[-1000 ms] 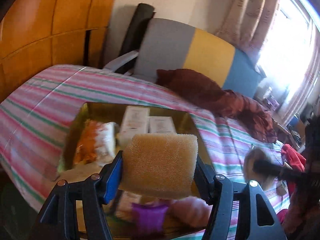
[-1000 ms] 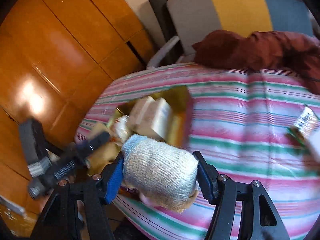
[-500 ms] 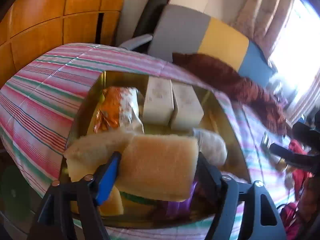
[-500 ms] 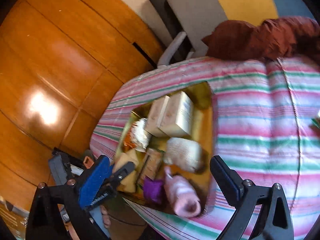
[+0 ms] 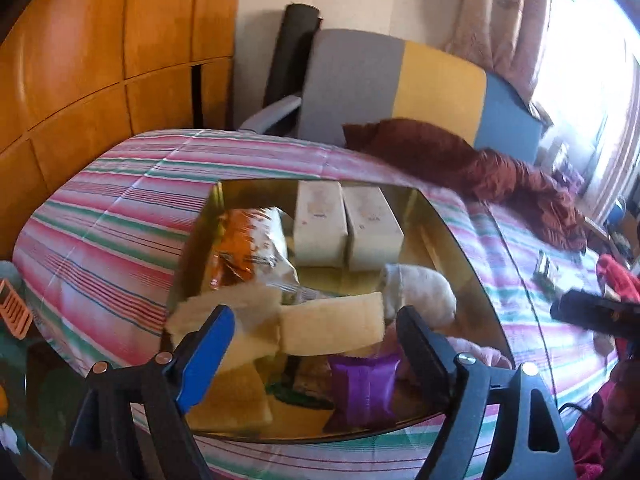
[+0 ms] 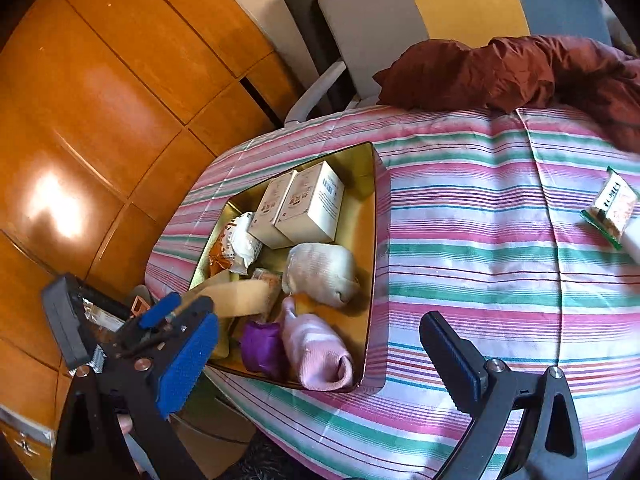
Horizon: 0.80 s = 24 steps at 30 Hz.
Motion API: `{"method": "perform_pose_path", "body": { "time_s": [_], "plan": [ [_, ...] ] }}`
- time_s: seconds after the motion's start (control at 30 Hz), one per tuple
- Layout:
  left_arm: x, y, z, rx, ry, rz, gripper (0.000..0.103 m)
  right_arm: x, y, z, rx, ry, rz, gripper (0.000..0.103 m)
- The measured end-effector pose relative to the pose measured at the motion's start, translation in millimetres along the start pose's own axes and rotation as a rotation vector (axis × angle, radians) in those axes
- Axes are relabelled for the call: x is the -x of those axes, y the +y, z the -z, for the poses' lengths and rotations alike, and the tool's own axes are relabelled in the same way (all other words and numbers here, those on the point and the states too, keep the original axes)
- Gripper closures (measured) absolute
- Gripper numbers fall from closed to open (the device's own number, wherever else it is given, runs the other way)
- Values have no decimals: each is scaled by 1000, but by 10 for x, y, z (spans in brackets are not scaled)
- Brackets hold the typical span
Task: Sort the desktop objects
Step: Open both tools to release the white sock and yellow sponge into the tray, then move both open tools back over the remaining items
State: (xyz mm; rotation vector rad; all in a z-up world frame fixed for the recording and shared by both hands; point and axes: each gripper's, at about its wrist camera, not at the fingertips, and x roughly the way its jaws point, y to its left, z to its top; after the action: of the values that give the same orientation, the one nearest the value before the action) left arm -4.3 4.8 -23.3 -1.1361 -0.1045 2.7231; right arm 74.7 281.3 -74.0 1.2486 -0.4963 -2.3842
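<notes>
Left wrist view: sponge (image 5: 332,328) lies loose in the gold tray (image 5: 448,232)
Left gripper (image 5: 316,334) jaws just opened wide; right gripper (image 6: 320,348) jaws wide open, empty

Tray (image 6: 370,216): glossy, gold-toned, mirror-like walls. Sponge (image 5: 332,326): porous, matt foam. Socks (image 6: 320,270): soft knit cloth. Boxes (image 6: 310,204): matt card. Snack bag (image 5: 250,248): shiny crinkled film. Striped cover (image 6: 472,240): woven cloth. Wall panels (image 6: 100,100): glossy wood.

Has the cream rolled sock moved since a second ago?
Yes. The cream sock has left the right gripper, whose fingers were then closed on it, and now lies in the gold tray, just in front of the two white boxes.
</notes>
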Motion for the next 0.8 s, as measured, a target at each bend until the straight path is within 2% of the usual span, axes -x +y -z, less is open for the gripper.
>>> {"method": "perform_pose_path", "body": {
  "time_s": [0.13, 0.23, 0.37, 0.53, 0.8],
  "plan": [
    [127, 10, -98, 24, -33, 4, 19, 28, 10, 26, 23, -9, 28, 2],
    [233, -104, -204, 6, -60, 24, 18, 47, -6, 59, 31, -13, 53, 2],
    [330, -339, -286, -49, -83, 49, 18, 83, -93, 110, 21, -17, 82, 2],
    [357, -674, -292, -147, -92, 44, 18, 154, -268, 165, -23, -25, 106, 2],
    [296, -1097, -266, -255, -70, 64, 18, 396, -429, 171, 7, -79, 226, 2]
  ]
}}
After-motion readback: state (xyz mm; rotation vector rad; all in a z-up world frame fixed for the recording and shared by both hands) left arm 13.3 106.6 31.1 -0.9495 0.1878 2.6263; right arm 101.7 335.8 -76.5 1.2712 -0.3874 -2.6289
